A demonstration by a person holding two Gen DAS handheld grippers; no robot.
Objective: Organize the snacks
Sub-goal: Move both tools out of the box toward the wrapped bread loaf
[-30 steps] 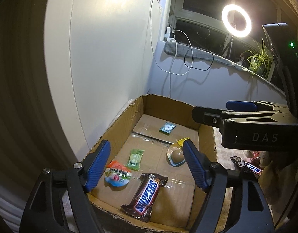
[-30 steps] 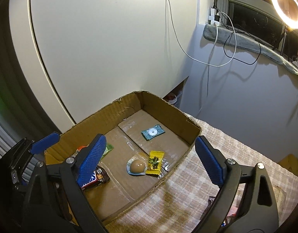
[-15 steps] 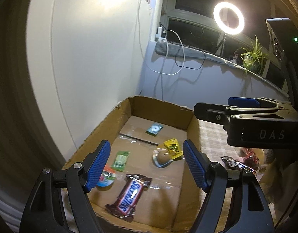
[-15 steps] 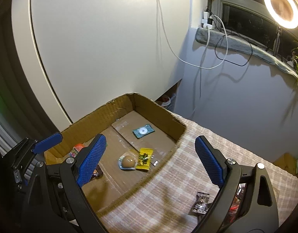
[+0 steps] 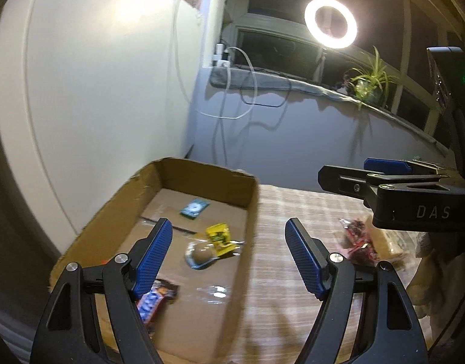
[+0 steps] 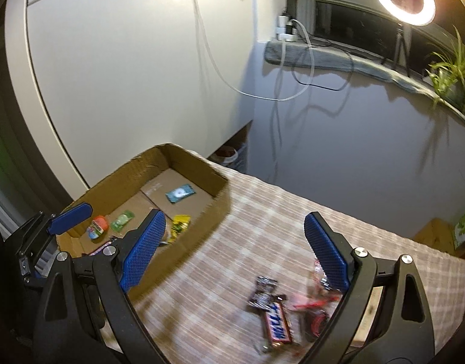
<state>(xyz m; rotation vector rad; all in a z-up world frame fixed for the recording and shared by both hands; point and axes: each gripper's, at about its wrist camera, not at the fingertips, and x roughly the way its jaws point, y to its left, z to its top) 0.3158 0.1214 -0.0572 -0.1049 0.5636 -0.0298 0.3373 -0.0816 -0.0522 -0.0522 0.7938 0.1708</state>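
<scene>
We hold the left gripper (image 5: 229,254) and right gripper (image 6: 232,247) spread wide and empty above the open brown cardboard box (image 6: 202,163) holding six small bright wrapped snacks, while a blurred heap of wrappers (image 6: 277,312) lies on the checked cloth (image 6: 262,212).

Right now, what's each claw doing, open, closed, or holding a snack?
Left claw: open, holding nothing, above the cardboard box edge.
Right claw: open, holding nothing, above the checked cloth.
</scene>
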